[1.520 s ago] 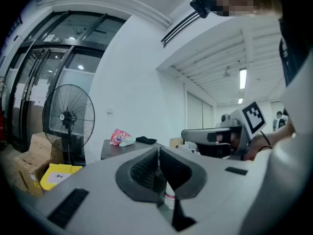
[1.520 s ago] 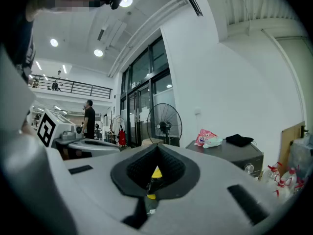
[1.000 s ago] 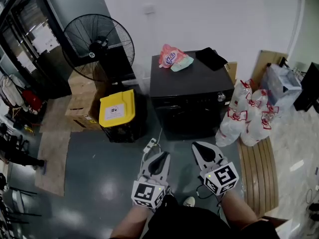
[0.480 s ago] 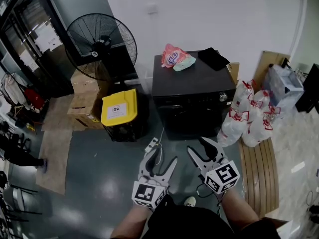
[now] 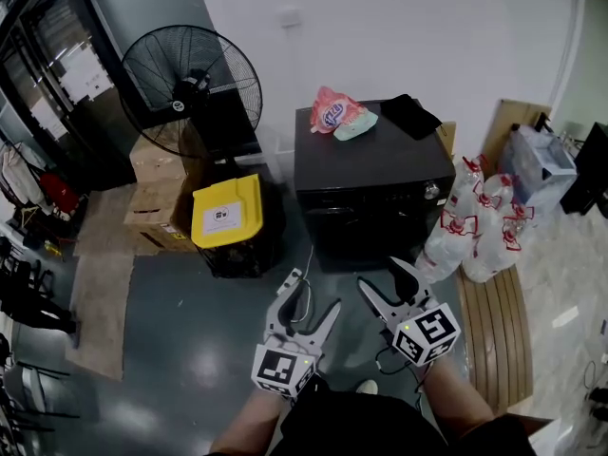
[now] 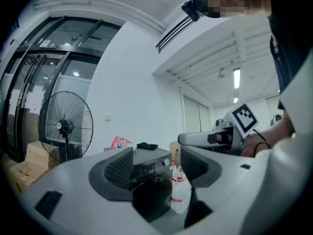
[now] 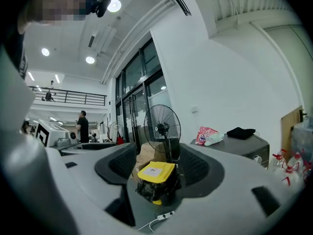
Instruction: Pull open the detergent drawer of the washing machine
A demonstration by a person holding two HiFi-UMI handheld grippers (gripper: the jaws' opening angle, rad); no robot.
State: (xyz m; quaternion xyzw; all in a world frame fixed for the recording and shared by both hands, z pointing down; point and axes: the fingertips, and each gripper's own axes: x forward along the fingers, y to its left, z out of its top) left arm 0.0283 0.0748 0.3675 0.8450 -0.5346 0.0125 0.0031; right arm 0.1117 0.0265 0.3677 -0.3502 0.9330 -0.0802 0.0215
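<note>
The black washing machine (image 5: 370,198) stands against the white wall, and its front panel strip (image 5: 361,203) with a silver knob (image 5: 430,191) looks flush and shut. My left gripper (image 5: 312,297) and right gripper (image 5: 385,278) hover side by side over the floor, well short of the machine. Both point level at it, and their jaws have just been opening with nothing between them. The left gripper view shows the machine (image 6: 151,161) far off between its open pads (image 6: 120,168). In the right gripper view the machine (image 7: 247,148) is off to the right.
A pink bag (image 5: 334,110) and a black cloth (image 5: 410,114) lie on the machine's top. A standing fan (image 5: 185,88), cardboard boxes (image 5: 157,198) and a yellow-lidded black bin (image 5: 226,215) are at its left. White bags (image 5: 475,231) and a wooden bench (image 5: 489,321) are at its right. A power strip (image 5: 290,275) lies on the floor.
Both grippers' jaws went from shut to spread apart. Both hands shifted slightly over the floor in front of the machine.
</note>
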